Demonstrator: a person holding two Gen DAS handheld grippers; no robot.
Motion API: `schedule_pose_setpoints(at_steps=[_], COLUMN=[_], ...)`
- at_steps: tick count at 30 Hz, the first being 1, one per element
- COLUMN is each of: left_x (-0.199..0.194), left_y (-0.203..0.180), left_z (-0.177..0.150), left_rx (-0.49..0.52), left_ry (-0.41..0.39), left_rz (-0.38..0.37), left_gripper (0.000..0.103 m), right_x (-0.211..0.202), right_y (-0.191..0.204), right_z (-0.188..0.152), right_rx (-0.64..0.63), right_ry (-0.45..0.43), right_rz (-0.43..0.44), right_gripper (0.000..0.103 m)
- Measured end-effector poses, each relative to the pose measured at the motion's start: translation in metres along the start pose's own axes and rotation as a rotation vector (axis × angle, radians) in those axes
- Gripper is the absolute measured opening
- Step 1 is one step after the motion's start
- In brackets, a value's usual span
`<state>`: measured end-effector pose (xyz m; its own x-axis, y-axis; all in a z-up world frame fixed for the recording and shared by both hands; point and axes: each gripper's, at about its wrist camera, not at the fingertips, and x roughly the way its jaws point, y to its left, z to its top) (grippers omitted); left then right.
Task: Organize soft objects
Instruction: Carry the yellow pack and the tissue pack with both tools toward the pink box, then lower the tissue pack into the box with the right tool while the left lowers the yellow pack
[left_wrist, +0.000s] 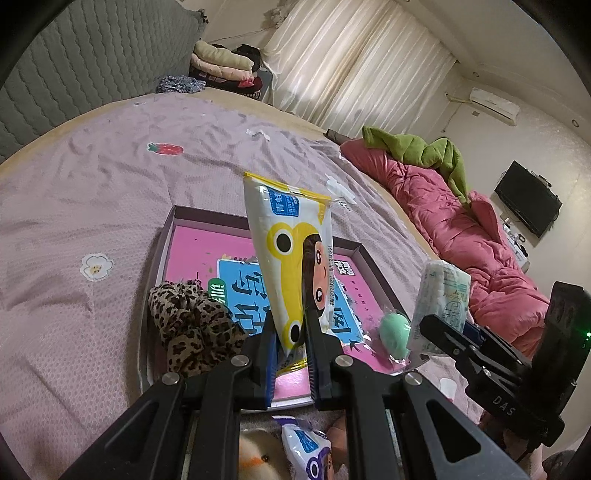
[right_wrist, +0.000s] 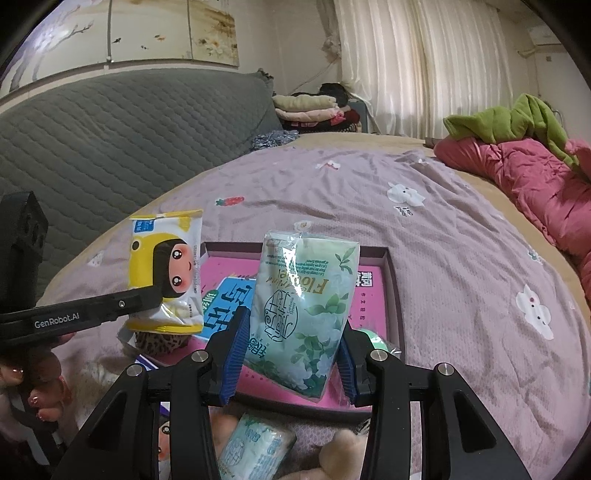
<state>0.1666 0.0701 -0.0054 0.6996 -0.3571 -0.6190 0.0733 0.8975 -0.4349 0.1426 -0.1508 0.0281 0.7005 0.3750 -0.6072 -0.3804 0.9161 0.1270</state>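
Note:
My left gripper (left_wrist: 290, 332) is shut on a yellow cartoon tissue pack (left_wrist: 291, 251) and holds it upright above the pink-lined tray (left_wrist: 192, 243); it also shows in the right wrist view (right_wrist: 166, 273). My right gripper (right_wrist: 291, 354) is shut on a green floral tissue pack (right_wrist: 303, 306), held above the tray (right_wrist: 373, 284); it also shows in the left wrist view (left_wrist: 443, 299). A leopard scrunchie (left_wrist: 192, 325) and a mint green sponge (left_wrist: 395, 332) lie in the tray.
The tray sits on a bed with a purple sheet (left_wrist: 92, 192). More tissue packs (right_wrist: 255, 450) and a plush toy (right_wrist: 343, 454) lie near the front edge. A pink quilt with a green blanket (left_wrist: 461, 229) lies at right. A grey headboard (right_wrist: 110, 147) stands behind.

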Motion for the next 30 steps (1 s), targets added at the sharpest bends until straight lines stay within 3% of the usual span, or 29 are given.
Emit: schedule_pose_setpoints(at_steps=[20, 30], left_x=[0.02, 0.036], left_y=[-0.001, 0.0], left_z=[0.007, 0.003], left_rx=[0.024, 0.025], left_ry=[0.048, 0.124], left_rz=[0.004, -0.018], left_gripper=[0.014, 0.014], right_x=[0.035, 0.05], right_y=[0.004, 0.005], right_z=[0.007, 0.0], right_rx=[-0.04, -0.053], right_ry=[0.081, 0.153], right_rz=[-0.003, -0.01], right_gripper=[0.045, 0.045])
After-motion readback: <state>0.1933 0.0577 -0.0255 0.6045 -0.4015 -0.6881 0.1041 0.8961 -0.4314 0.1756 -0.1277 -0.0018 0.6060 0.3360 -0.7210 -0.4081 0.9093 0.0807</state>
